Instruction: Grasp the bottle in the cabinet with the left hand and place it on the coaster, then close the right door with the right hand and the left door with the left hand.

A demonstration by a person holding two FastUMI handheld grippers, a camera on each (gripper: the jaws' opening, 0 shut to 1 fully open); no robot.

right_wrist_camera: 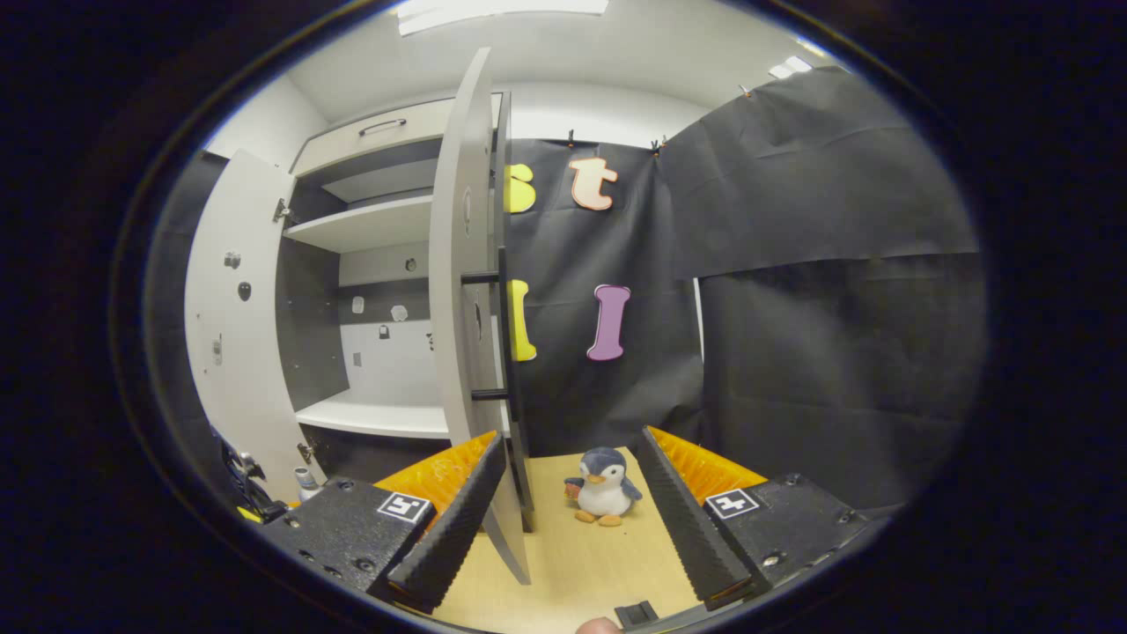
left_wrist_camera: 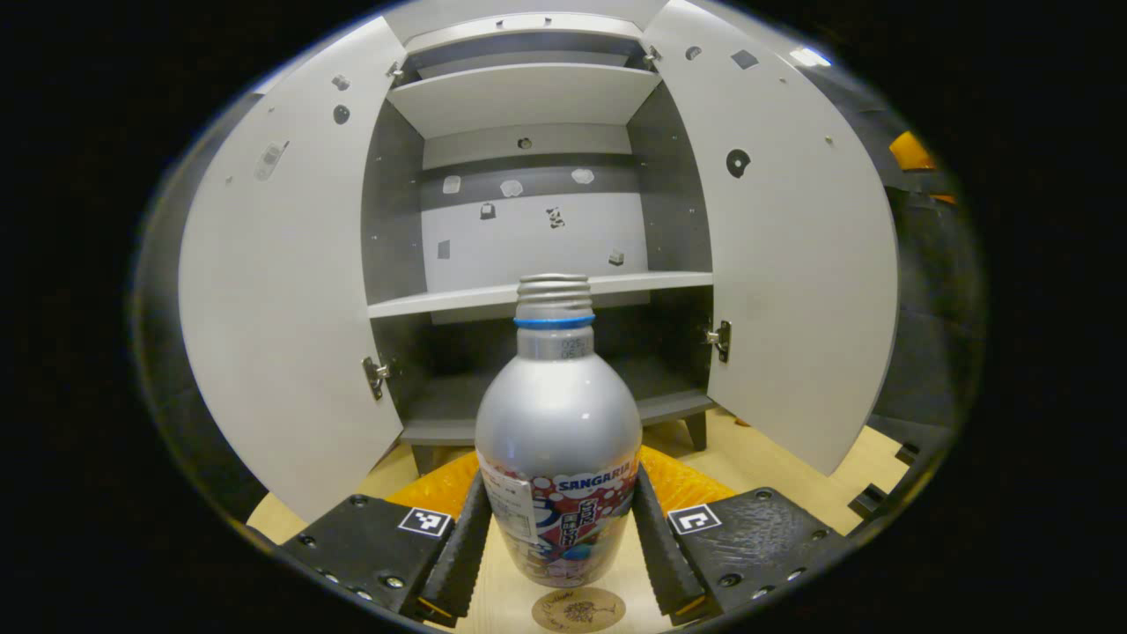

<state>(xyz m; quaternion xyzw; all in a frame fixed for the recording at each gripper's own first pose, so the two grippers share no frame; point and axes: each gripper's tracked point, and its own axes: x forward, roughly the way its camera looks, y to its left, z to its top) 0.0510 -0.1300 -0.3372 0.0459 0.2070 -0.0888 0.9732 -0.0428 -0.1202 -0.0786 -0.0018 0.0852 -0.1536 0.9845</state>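
Observation:
A silver bottle (left_wrist_camera: 558, 423) with a blue neck ring and printed label stands upright between my left gripper's (left_wrist_camera: 559, 480) fingers, which are shut on its lower body. A round cork coaster (left_wrist_camera: 578, 609) lies on the wooden tabletop just below and in front of the bottle's base; I cannot tell if they touch. Behind stands the grey cabinet (left_wrist_camera: 537, 291) with the left door (left_wrist_camera: 282, 326) and right door (left_wrist_camera: 792, 282) swung wide. In the right gripper view the right door (right_wrist_camera: 467, 291) is edge-on, its lower edge between the spread fingers of my open right gripper (right_wrist_camera: 572, 440), near the left finger.
A small plush penguin (right_wrist_camera: 603, 495) sits on the wooden table (right_wrist_camera: 581, 555) past the right door. A dark bar handle (right_wrist_camera: 504, 335) runs down that door's outer face. The other gripper (right_wrist_camera: 255, 497) with the bottle's cap (right_wrist_camera: 305, 480) shows low at the left door (right_wrist_camera: 231, 352).

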